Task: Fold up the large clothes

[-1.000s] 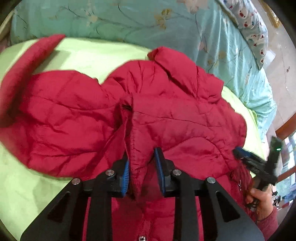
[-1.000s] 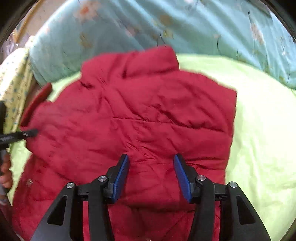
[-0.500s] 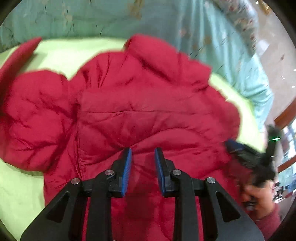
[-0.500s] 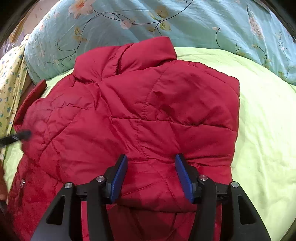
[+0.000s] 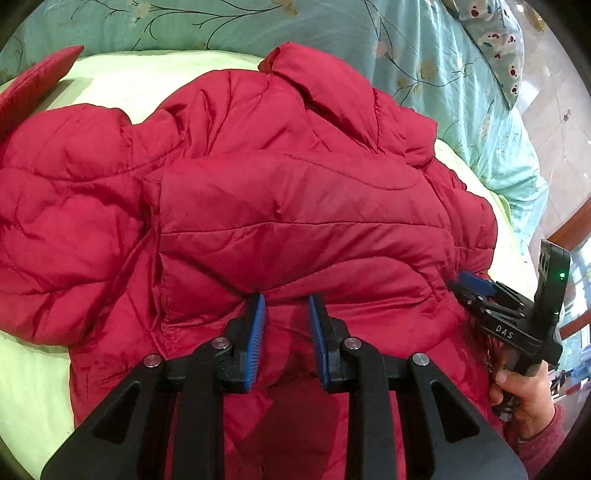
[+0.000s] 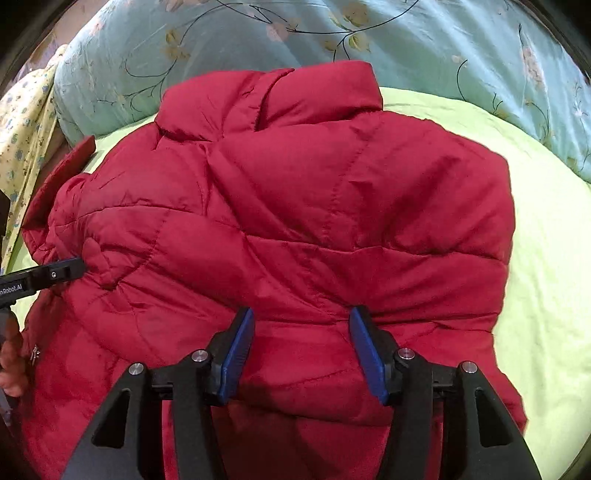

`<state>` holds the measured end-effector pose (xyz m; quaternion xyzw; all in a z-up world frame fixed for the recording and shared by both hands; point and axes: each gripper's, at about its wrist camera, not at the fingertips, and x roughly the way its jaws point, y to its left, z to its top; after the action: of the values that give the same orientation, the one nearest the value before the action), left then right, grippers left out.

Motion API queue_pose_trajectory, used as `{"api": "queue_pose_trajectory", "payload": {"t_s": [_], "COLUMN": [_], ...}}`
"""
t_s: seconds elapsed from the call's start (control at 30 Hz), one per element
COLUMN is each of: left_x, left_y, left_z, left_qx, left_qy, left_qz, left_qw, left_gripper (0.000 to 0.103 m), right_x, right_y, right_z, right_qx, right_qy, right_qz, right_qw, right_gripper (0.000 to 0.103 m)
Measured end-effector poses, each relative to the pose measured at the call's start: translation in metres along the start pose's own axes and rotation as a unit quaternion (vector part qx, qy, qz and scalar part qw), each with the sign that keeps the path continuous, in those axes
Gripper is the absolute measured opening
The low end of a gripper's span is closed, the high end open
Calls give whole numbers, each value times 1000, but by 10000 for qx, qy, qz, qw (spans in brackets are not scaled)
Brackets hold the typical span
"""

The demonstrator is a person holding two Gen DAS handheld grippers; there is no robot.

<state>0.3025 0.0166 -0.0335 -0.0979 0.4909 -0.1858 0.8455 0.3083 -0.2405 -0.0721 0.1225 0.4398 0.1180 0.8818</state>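
A red quilted puffer jacket [image 5: 295, 206] lies on the light green bedsheet [image 5: 33, 373], collar toward the far side, with its lower part folded up over the body. It also fills the right wrist view [image 6: 314, 229]. My left gripper [image 5: 286, 297] is open and empty, its blue pads at the folded edge. My right gripper [image 6: 301, 312] is open wider and empty, also at the folded edge. Each gripper shows in the other's view: the right one [image 5: 469, 282] and the left one [image 6: 70, 267].
A teal floral quilt [image 6: 332, 33] is bunched along the far side of the bed. A patterned pillow [image 5: 495, 40] lies at the far right. One red sleeve [image 5: 33, 88] stretches out to the far left. Floor shows beyond the bed's right edge.
My left gripper let go of the jacket fold it was pinching and now stands open. The folded part has settled flat on the jacket. My right gripper stayed open.
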Motion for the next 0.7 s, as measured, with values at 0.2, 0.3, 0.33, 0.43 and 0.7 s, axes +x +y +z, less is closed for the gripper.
{"api": "queue_pose_trajectory", "payload": {"t_s": [0.2,0.3,0.33,0.43,0.7], "left_x": [-3,-17,-22,-32,-55], "left_y": [-9,-13,-13,-9,9], "left_z": [-3,-2,-2,-3,-4], "left_qx": [201,274,277,286,105], "left_qy": [-97,-109,-139,-203,-312], "left_qz": [249,286,300,450,530], "left_qw": [9994,9992,9991,9984,9981], "left_gripper": [23,24,24,24,25], "right_x": [0,-7,-10,-18,-42], "right_y": [3,2,1,-3,0], "right_z": [0,0,0,0,-4], "right_qx": [-40,25,67,231,318], "right_qy": [-15,-58,-67,-102,-259], "right_qz": [-72,7,43,180,461], "right_qw": [10000,10000,9999,9995,9981], "right_gripper": [56,56,56,56,56]}}
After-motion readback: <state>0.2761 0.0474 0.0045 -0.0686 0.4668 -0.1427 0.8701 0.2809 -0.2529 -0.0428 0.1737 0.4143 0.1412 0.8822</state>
